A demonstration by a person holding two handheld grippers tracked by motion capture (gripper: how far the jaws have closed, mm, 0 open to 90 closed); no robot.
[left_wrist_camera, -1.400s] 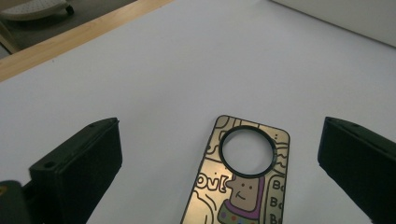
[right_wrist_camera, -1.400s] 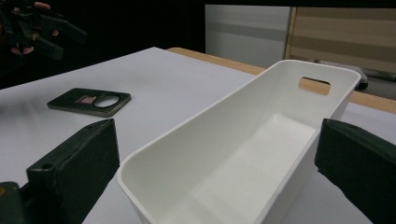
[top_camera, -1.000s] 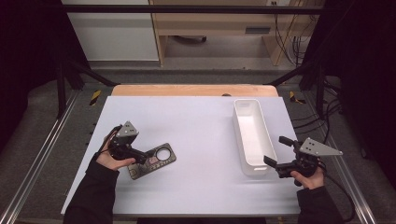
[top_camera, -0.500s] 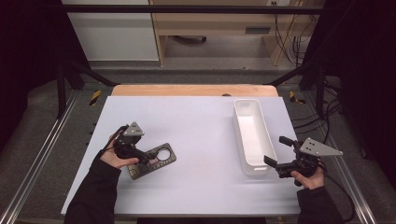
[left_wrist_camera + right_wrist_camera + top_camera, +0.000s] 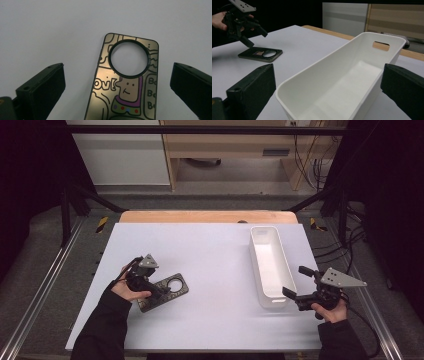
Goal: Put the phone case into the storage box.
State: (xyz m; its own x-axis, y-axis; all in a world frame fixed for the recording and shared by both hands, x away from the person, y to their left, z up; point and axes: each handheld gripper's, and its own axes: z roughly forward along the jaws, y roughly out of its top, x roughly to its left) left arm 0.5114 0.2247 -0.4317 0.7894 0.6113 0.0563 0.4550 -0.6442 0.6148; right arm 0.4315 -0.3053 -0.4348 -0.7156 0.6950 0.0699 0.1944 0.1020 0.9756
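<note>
A dark phone case (image 5: 172, 289) with a cartoon print and a round camera hole lies flat on the white table at the left. My left gripper (image 5: 159, 291) hovers just over its near end, open. In the left gripper view the phone case (image 5: 125, 87) lies between the spread jaws of the left gripper (image 5: 117, 71), untouched. My right gripper (image 5: 297, 281) is open at the near right corner of a long white bin (image 5: 254, 255). The right gripper view looks into the empty bin (image 5: 324, 62), with the phone case (image 5: 260, 53) and the left gripper (image 5: 249, 27) farther off.
The white table (image 5: 210, 250) has a wooden strip (image 5: 200, 216) along its far edge. Metal frame rails run along both sides, and cables (image 5: 330, 250) hang off the right. Bare tabletop stretches between the case and the bin.
My left gripper has shifted a little to the right and nearer, ending over the phone case. The case, the bin and the right gripper have stayed where they were.
</note>
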